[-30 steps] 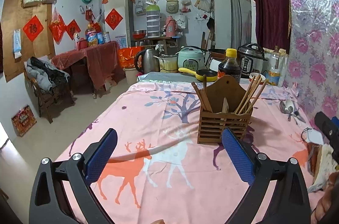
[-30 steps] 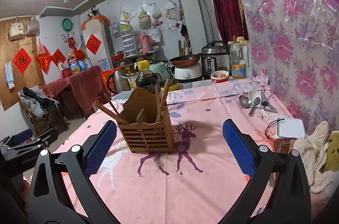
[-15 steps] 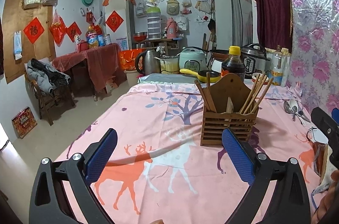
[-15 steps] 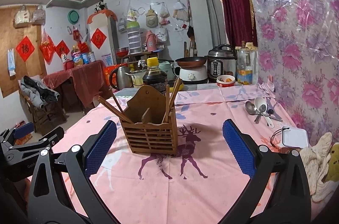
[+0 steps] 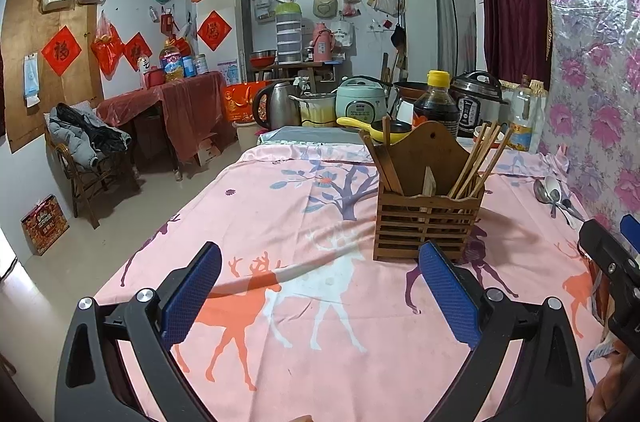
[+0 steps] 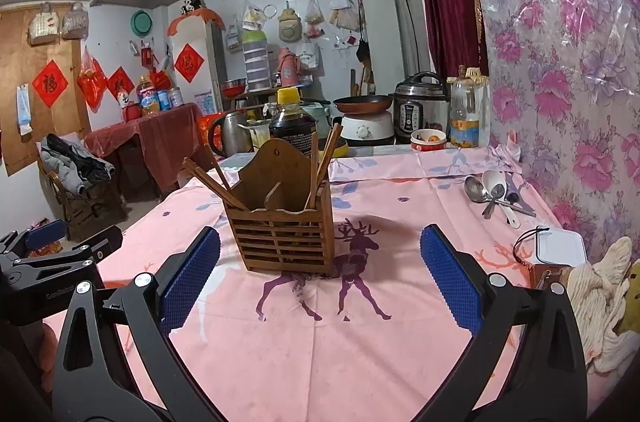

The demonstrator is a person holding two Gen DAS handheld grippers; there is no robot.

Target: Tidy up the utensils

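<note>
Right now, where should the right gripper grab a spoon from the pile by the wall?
Probably the handles: the spoons lie flat, bowls toward the far end, handles fanning toward the near right. Bring the open right gripper down from above, jaws across one handle.

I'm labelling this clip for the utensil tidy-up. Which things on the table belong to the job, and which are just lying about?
Job:
wooden holder
chopsticks
spoons

Lying about:
soy bottle
white box
cloth
oil bottle
bowl
</note>
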